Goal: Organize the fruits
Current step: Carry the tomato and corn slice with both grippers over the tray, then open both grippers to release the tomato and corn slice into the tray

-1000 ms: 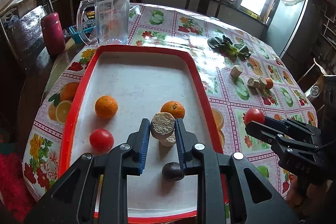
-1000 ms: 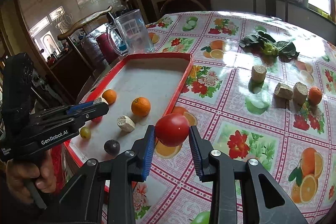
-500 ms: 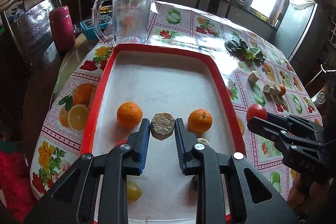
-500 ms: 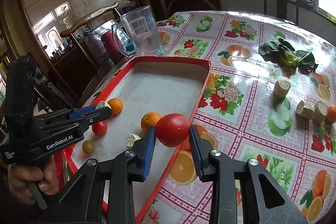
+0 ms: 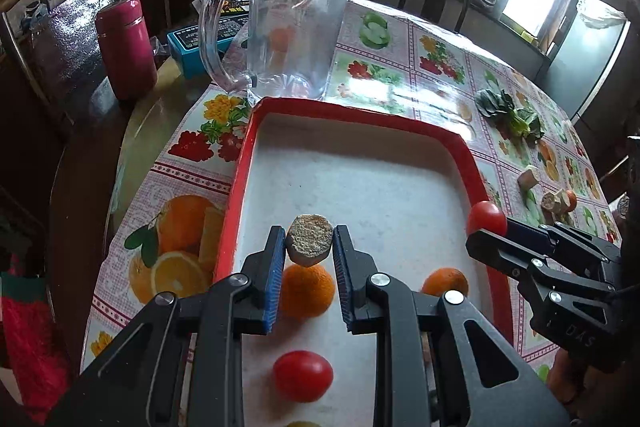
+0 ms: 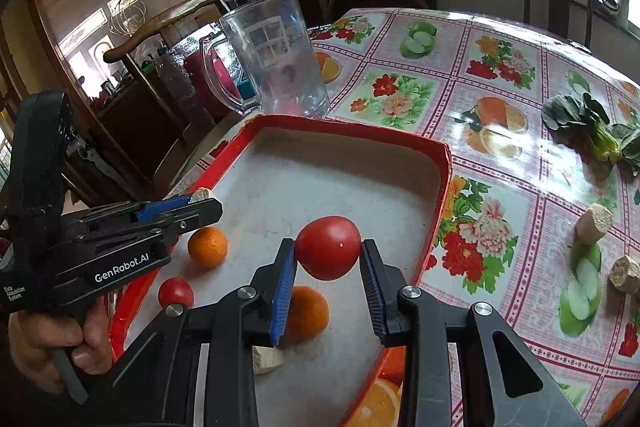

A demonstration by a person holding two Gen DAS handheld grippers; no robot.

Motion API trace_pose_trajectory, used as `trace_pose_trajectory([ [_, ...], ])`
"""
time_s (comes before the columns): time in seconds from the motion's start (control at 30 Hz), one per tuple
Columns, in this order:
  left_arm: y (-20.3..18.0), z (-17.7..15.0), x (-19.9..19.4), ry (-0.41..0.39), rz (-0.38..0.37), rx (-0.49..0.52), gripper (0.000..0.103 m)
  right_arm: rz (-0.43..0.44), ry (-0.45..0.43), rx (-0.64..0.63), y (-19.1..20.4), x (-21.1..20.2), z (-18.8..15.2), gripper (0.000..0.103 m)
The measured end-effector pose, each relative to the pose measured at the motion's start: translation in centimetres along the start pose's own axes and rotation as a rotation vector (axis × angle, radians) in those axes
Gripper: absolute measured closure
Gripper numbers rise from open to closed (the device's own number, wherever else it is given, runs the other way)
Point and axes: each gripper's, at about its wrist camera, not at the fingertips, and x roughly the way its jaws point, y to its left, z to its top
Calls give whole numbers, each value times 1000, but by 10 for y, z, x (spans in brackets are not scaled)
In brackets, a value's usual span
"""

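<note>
My left gripper (image 5: 309,251) is shut on a beige cut root chunk (image 5: 310,239) and holds it above the red-rimmed tray (image 5: 466,151). My right gripper (image 6: 328,259) is shut on a red tomato (image 6: 328,251), held over the tray's right side (image 6: 442,195). In the tray lie two oranges (image 5: 306,291) (image 5: 446,281), a second tomato (image 5: 303,375) and another beige chunk (image 6: 267,359). The left gripper also shows in the right wrist view (image 6: 202,201), and the right gripper in the left wrist view (image 5: 486,227).
A clear glass pitcher (image 5: 294,27) stands just beyond the tray's far end, with a red flask (image 5: 126,47) and a blue box (image 5: 200,45) to its left. Leafy greens (image 6: 596,131), several beige chunks (image 6: 594,223) and a small orange (image 5: 570,199) lie on the tablecloth to the right.
Both grippers have moved forward along the tray toward the pitcher, each keeping its load. The right gripper has carried the tomato from beside the tray to over it.
</note>
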Motion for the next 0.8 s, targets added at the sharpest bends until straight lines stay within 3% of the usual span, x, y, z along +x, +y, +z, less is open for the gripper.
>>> trace_pose_trajectory([
  [0.33,7,1,30,70,16,-18,81,-25,63,-27,-1,34,2,68],
  [0.4,7,2,30,74,24,-22,76,-33,69,-27,-1,36,1,68],
  [0.53,6,0,27,76,35,-16,68,-23,43,-7,-3,25,-1,60],
  [0.8,1,-8,9,48,27,-24,64,-9,-33,16,-13,-22,-11,59],
])
